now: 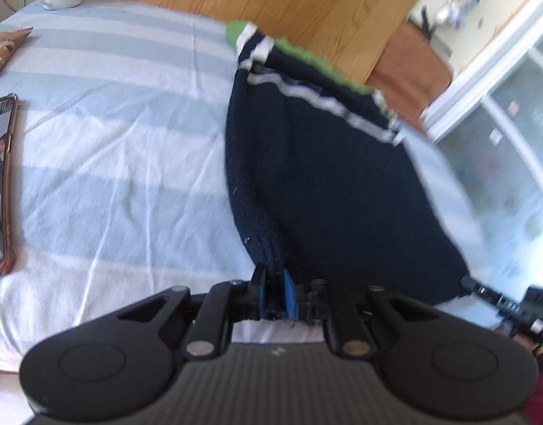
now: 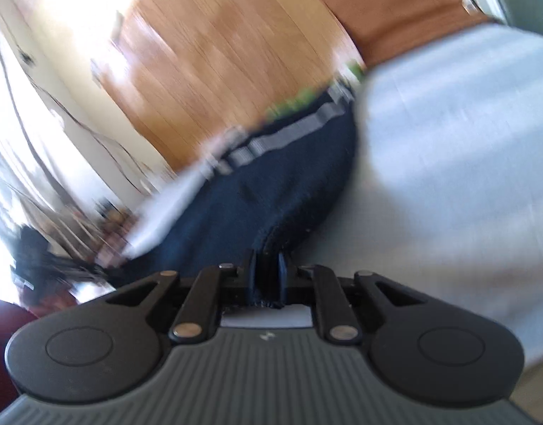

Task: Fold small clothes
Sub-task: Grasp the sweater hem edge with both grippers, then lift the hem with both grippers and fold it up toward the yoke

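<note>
We have both near corners of the navy knit garment (image 1: pixel 324 184) pinched: our left gripper (image 1: pixel 273 287) and right gripper (image 2: pixel 266 276) are each clamped on its dark hem. It lies spread on the striped sheet (image 1: pixel 112 141), so no fold is made yet; all folding remains.
</note>
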